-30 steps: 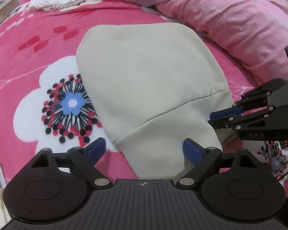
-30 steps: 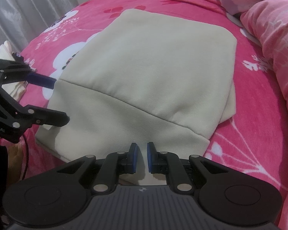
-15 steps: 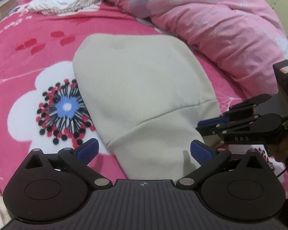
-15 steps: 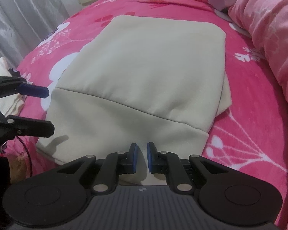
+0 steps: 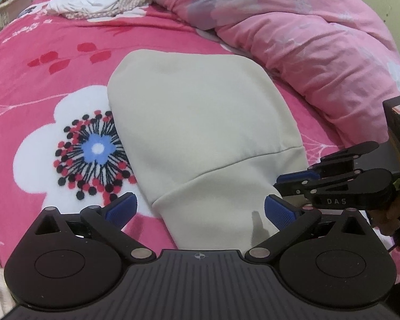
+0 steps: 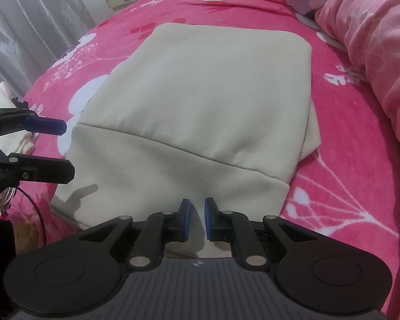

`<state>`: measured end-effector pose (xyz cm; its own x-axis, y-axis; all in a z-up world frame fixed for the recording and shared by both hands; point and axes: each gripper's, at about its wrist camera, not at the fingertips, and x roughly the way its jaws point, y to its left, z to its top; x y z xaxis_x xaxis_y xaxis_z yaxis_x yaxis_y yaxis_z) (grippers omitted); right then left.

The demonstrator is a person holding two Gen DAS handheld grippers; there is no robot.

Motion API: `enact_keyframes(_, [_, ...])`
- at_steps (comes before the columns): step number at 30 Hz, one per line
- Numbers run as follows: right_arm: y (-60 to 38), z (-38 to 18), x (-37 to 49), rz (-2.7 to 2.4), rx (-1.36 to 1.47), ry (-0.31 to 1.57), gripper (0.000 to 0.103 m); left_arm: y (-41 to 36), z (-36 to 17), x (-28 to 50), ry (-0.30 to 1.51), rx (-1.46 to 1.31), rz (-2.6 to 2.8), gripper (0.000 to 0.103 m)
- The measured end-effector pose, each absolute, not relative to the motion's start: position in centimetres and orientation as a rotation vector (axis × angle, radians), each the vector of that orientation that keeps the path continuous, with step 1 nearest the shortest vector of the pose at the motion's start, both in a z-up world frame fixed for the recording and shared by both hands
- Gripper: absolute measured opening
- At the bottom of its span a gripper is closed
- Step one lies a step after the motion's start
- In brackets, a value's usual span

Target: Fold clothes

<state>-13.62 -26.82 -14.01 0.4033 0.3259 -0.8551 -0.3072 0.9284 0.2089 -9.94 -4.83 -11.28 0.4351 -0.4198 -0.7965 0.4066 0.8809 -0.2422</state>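
We list first our left claw [image 5: 200, 210], black with blue pads, spread as wide as it goes and gripping nothing, the near hem of the garment lying between its fingers. Our right claw [image 6: 195, 220], same make, nearly closed with a narrow gap; whether it pinches the hem we cannot tell. Next, one folded cream fleece garment [image 6: 200, 112], flat on the bed, banded hem toward us. Beneath it, a pink floral bedsheet [image 5: 53, 80]. Beyond, a rumpled pale pink quilt [image 5: 306, 40] and a heap of white clothes [image 5: 93, 0].
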Motion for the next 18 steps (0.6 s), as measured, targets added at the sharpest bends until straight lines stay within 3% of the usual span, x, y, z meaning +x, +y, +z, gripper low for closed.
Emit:
enact_keyframes(8, [-26.9,-13.5,-13.9,0.397,0.018,1.068,0.015,-4.0,-10.8,-9.3,0.992,-0.052,-0.516,0.103])
enact_keyframes(11, [-27.8,-11.6,-14.3,0.375,0.049,1.021,0.041,-3.8,-9.4,-8.0,0.969,-0.037,-0.52,0.103])
enact_keyframes(18, [-33.0,-9.9,-13.3,0.19,0.146,0.976,0.042,-8.7,-5.8,-1.5,1.011,0.085,-0.764,0.103])
